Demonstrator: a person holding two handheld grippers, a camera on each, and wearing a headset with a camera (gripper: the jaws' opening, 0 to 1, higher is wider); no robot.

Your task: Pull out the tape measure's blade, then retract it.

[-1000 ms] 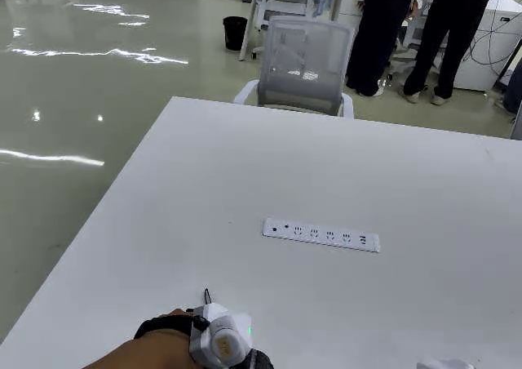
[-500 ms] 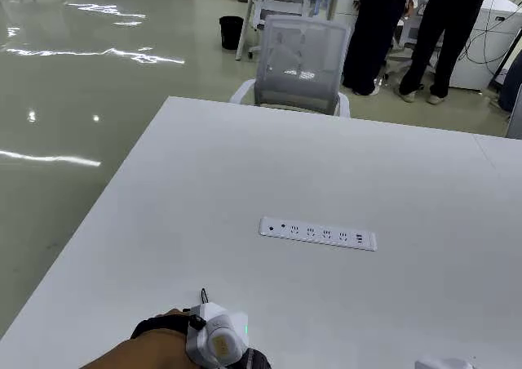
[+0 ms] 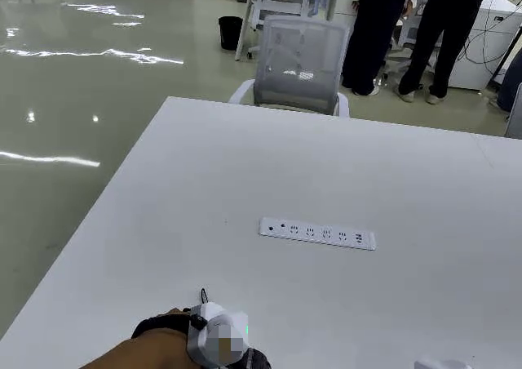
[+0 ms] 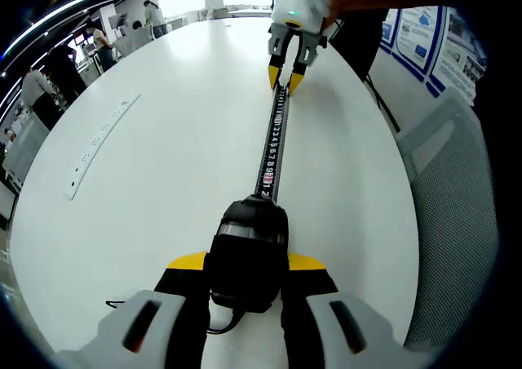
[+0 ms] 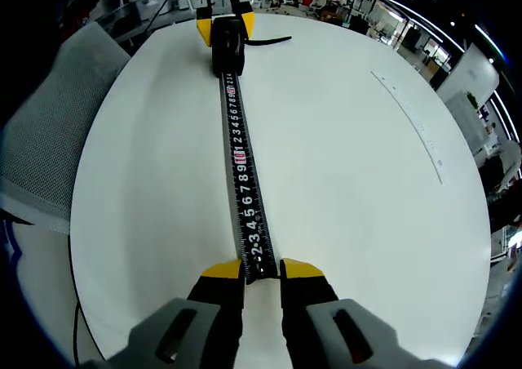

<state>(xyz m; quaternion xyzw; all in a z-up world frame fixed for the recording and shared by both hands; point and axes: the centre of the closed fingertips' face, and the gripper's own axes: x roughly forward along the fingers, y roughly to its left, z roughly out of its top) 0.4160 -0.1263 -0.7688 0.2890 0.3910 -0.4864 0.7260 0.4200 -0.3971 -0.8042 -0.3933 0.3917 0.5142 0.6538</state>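
Observation:
The black tape measure case sits between the yellow-tipped jaws of my left gripper, which is shut on it. Its blade lies drawn out flat along the white table toward my right gripper. In the right gripper view, my right gripper is shut on the blade's end, and the numbered blade runs away to the case held by the left gripper. In the head view, the back of my left gripper shows at the bottom edge, in a hand.
A white power strip lies mid-table, also the power strip left of the blade. A grey mesh chair stands at the far edge, with people behind it. A black bin stands on the floor.

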